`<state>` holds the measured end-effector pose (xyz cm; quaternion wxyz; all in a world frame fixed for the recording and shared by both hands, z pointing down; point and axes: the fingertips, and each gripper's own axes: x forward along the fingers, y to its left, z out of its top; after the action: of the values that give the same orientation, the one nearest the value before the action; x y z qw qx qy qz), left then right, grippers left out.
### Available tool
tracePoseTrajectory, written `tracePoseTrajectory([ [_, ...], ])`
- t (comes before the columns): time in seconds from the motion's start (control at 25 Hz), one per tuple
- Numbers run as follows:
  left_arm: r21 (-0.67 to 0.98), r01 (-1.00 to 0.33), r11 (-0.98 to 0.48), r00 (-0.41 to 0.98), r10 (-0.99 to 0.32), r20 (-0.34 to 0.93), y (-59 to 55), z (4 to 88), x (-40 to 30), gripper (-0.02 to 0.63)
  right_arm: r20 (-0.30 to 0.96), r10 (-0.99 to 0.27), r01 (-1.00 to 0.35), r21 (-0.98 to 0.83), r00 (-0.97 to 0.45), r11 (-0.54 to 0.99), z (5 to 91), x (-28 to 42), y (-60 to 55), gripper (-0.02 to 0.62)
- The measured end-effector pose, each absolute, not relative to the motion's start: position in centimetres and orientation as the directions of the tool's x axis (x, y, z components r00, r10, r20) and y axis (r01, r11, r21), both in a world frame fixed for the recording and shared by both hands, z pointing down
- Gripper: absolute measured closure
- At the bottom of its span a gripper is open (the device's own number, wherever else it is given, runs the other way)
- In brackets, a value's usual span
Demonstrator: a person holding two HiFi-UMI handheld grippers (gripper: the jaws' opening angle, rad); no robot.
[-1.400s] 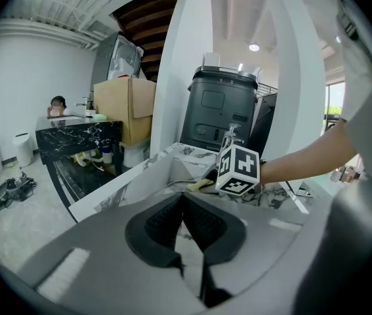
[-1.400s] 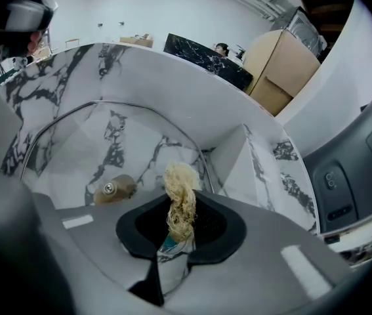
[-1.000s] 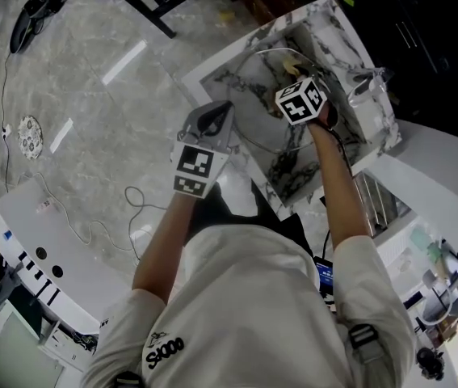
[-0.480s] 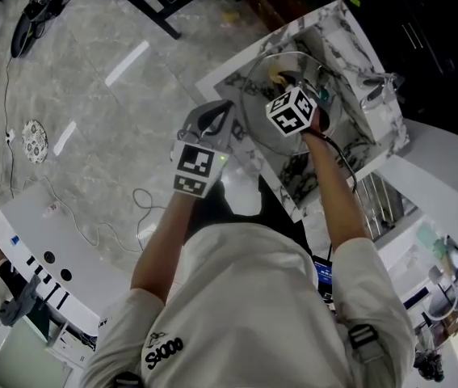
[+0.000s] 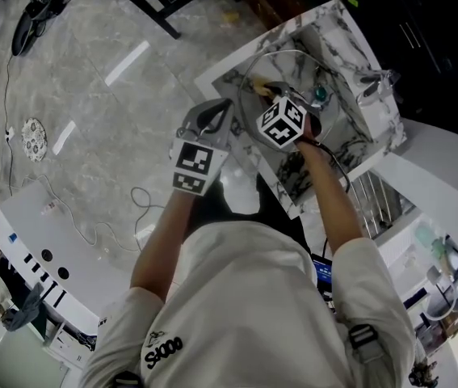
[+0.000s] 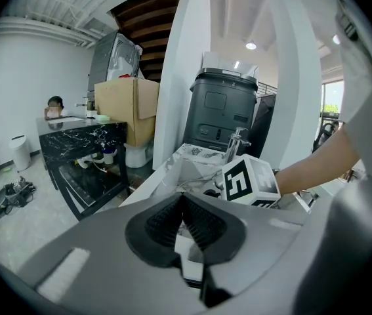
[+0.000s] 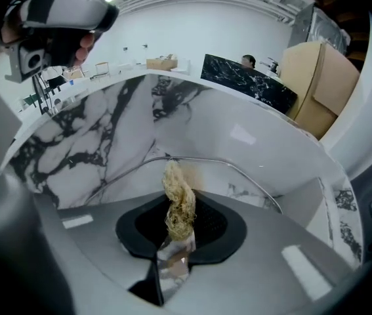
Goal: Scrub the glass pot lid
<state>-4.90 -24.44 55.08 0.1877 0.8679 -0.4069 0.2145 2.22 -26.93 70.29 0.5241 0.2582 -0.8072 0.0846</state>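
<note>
Tongs on the left [image 6: 182, 199] are squeezed closed on nothing, just hovering by the rim of the marble sink [image 5: 356, 43]. Right tongs [image 7: 180, 223] are clamped on a straw-coloured scrubber [image 7: 176, 190], which is pressed against the glass pot lid [image 5: 287, 75]. The lid stands tilted inside that sink.

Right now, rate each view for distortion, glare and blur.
Head view: sharp, evenly lit, though the glass pot lid shows mostly as a thin rim. Left gripper view: strong fisheye, dark corners, window blown out. Right gripper view: fisheye bends the sink wall; scrubber crisp.
</note>
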Motion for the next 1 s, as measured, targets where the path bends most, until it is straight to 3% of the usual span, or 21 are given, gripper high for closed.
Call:
tracePoseTrajectory([
  [0.72,0.113,-0.818,-0.563,0.535,-0.676,0.507,-22.2,53.8,-2.0,0.594,0.931,-0.043,-0.16,-0.017,-0.361,0.987,70.2,4.7,-15.7,0.538],
  [1.0,0.106,-0.841,-0.531,0.507,-0.704,0.496,-21.7,53.7,-1.1,0.594,0.943,-0.022,-0.107,-0.014,-0.332,0.994,70.5,7.6,-14.1,0.538],
])
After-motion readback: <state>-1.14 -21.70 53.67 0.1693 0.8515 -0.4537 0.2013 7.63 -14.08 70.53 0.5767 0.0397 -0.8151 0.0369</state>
